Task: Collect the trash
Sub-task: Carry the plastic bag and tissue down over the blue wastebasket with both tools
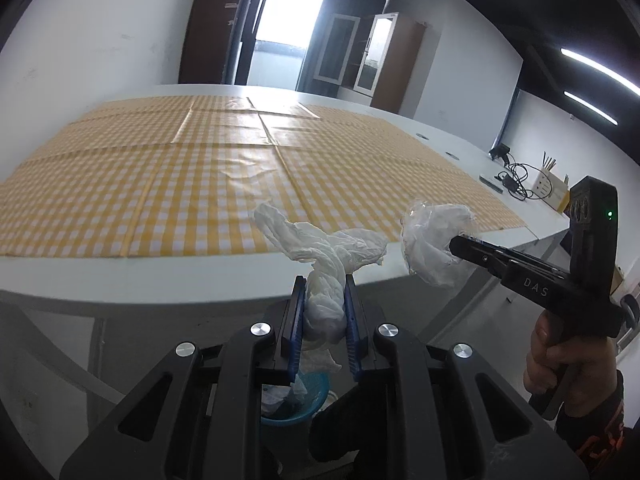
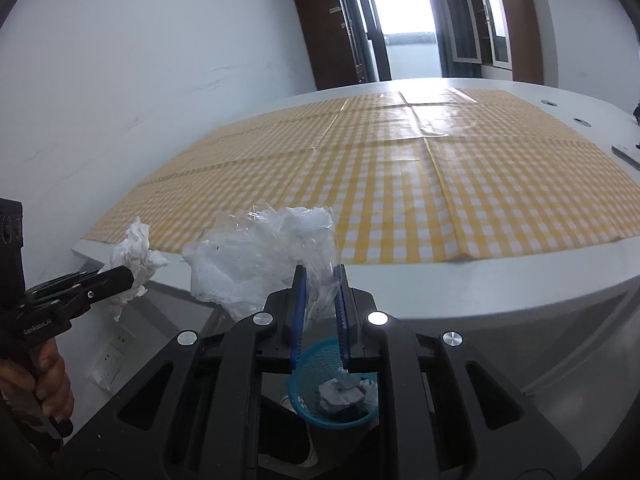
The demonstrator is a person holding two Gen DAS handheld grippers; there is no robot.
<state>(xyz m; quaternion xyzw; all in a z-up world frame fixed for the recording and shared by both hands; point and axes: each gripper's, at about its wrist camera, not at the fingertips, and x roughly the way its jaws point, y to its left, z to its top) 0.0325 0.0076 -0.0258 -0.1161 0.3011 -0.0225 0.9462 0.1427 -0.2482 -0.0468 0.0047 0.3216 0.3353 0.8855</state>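
Note:
My left gripper (image 1: 323, 284) is shut on a crumpled white tissue (image 1: 320, 248) that sticks out past its blue pads, just off the table's near edge. My right gripper (image 2: 320, 276) is shut on a crumpled clear plastic wrapper (image 2: 256, 256). In the left wrist view the right gripper (image 1: 454, 245) enters from the right with the plastic wrapper (image 1: 432, 240) bunched at its tip. In the right wrist view the left gripper (image 2: 130, 276) enters from the left with the tissue (image 2: 134, 256). A blue mesh trash basket (image 2: 316, 364) with scraps in it stands on the floor below both grippers, also seen as the basket (image 1: 288, 412).
A white table (image 2: 500, 280) carries a yellow-and-white checked cloth (image 1: 180, 176). At its far right end lie cables and a charger (image 1: 516, 182), a white pencil holder (image 1: 550, 188) and a flat grey bar (image 2: 626, 156). A person's hands (image 1: 560, 360) grip the handles.

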